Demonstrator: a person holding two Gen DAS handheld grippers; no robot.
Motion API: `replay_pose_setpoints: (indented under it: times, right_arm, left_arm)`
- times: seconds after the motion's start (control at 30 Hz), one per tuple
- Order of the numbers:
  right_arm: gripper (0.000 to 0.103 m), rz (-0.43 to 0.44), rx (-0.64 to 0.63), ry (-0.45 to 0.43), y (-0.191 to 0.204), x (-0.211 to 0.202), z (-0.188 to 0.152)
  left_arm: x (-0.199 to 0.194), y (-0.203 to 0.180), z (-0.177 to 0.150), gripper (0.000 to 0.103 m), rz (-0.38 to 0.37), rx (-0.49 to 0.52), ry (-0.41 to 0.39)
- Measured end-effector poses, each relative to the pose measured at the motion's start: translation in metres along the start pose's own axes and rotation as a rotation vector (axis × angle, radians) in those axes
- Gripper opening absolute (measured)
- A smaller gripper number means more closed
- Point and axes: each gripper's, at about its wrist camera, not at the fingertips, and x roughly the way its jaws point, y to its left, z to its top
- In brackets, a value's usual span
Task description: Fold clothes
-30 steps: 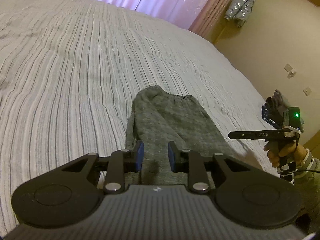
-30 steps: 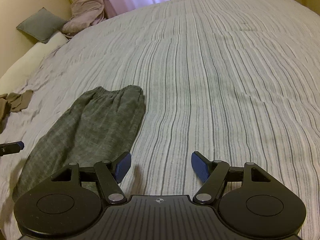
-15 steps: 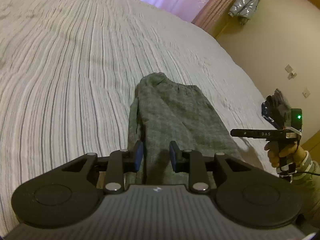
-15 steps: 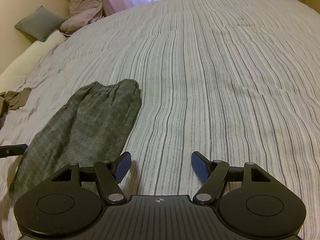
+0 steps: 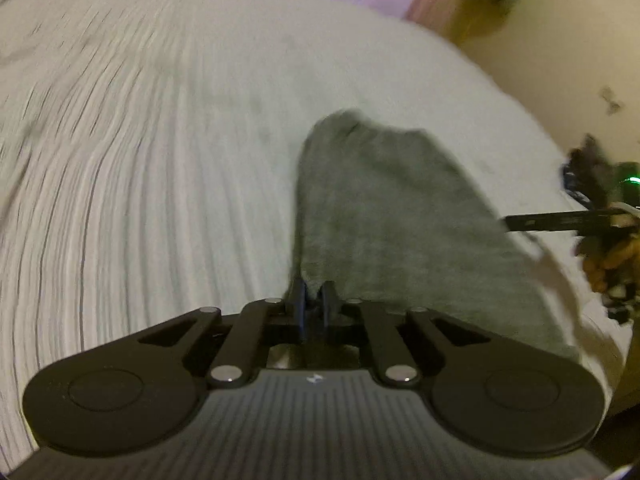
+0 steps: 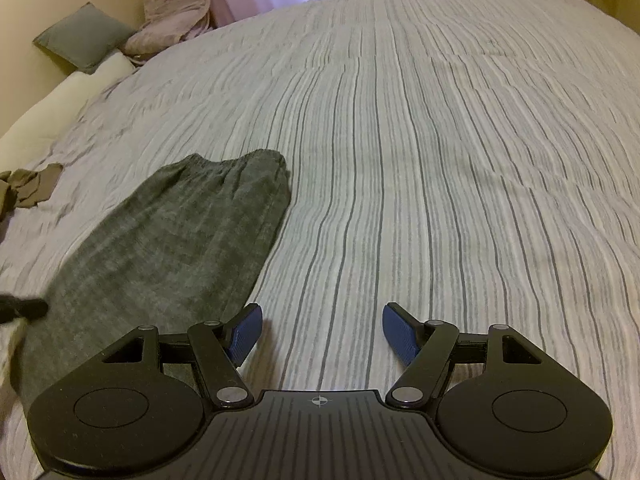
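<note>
Your left gripper (image 5: pixel 313 295) is at the near end of the grey trousers (image 5: pixel 384 216), its fingers closing with a pinch of the hem between them; the left view is blurred, so you cannot confirm how much cloth is caught or whether both layers are in. The trousers lie flat and lengthwise on the striped bed (image 6: pixel 400 160), waistband at the far end, already doubled leg over leg as far as can be judged. Your right gripper (image 6: pixel 322 334) hangs just beside the trousers' right edge, fingers wide apart with only bedspread between them. Risks: if the left pinch takes only the top layer, lifting will peel the legs apart and undo the fold; if it also catches the bedspread, the cover will come up with the hem. With the right side ungripped, a one-handed lift will likely skew the hem and leave a crooked fold. The left view alone shows the pinch and the hand (image 5: pixel 608 260) carrying the right gripper at frame edge. The right view alone shows the waistband clearly, a grey cushion (image 6: pixel 84 36) by the headboard, a brown garment (image 6: pixel 28 186) at far left, and a dark blurred tip of the left gripper.
</note>
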Motion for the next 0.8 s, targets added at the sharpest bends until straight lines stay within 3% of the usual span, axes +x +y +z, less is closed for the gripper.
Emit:
replay_pose_setpoints:
  times: [0.27, 0.7, 0.77, 0.8]
  right_arm:
    - [0.070, 0.005, 0.018, 0.000, 0.000, -0.012, -0.006]
    - [0.070, 0.013, 0.116, -0.014, -0.007, -0.056, -0.059]
    - [0.070, 0.013, 0.134, -0.023, -0.006, -0.064, -0.066]
    - [0.070, 0.016, 0.145, -0.030, -0.005, -0.069, -0.069]
  left_arm:
    - [-0.021, -0.011, -0.005, 0.014, 0.070, 0.004, -0.005]
    - [-0.062, -0.001, -0.057, 0.017, 0.025, -0.102, -0.025]
    - [-0.063, -0.001, -0.060, 0.001, 0.017, -0.107, -0.036]
    - [-0.066, -0.002, -0.061, 0.000, 0.011, -0.098, -0.046]
